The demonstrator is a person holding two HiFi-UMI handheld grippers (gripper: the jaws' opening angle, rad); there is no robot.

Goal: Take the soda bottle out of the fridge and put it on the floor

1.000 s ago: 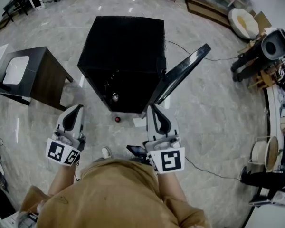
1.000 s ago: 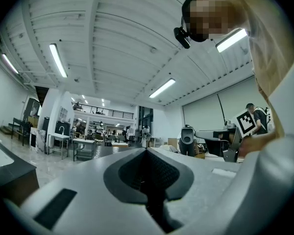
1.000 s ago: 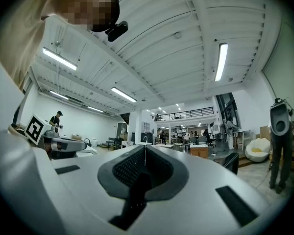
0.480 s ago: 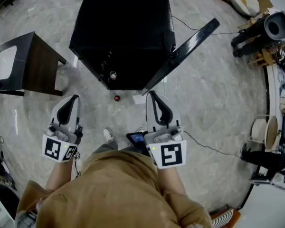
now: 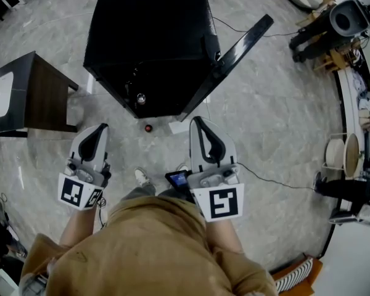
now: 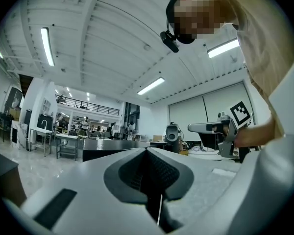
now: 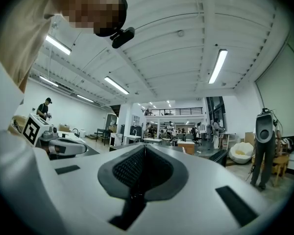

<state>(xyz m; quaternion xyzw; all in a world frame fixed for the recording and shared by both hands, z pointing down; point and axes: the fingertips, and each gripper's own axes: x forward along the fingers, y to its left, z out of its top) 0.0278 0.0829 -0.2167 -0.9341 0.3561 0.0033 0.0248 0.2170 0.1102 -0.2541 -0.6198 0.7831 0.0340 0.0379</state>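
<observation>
The silver-capped soda bottle (image 5: pixel 140 98) stood inside the open black box-shaped fridge (image 5: pixel 154 29), ahead of the clenched, empty left gripper (image 5: pixel 99 129) and right gripper (image 5: pixel 197 121), on the grey marbled floor (image 5: pixel 271 103).

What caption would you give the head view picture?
Left gripper and right gripper, both shut, point toward the open black fridge.

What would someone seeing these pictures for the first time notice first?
The big black fridge stands mid-floor at the top of the head view, its door swung open to the right, with what looks like a bottle top glinting inside. Below it, the left gripper and right gripper point toward the fridge, both shut and empty.
</observation>
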